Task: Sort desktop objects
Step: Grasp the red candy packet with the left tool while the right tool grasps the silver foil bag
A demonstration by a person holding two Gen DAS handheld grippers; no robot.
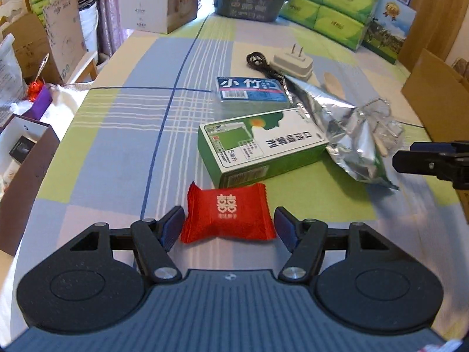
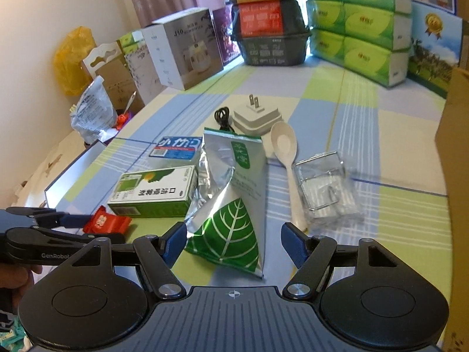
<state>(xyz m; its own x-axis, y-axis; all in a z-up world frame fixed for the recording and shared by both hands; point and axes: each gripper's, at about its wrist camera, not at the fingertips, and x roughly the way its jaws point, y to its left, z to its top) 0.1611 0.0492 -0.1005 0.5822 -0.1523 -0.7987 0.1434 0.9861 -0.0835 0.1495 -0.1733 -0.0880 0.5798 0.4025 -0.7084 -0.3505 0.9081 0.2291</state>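
While both tongs gape: left tongs (image 1: pixel 228 226) straddle red candy (image 1: pixel 227 212) for pickup; right tongs (image 2: pixel 233 242) flank foil pouch (image 2: pixel 231 202) beside candy.

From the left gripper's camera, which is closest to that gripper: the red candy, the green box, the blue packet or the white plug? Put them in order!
Nearest the left gripper first:
1. Red candy, right between its open fingers.
2. Green box, just behind the candy, slightly right.
3. Blue packet, farther back behind the box.
4. White plug, farthest, back right beside the black cable.
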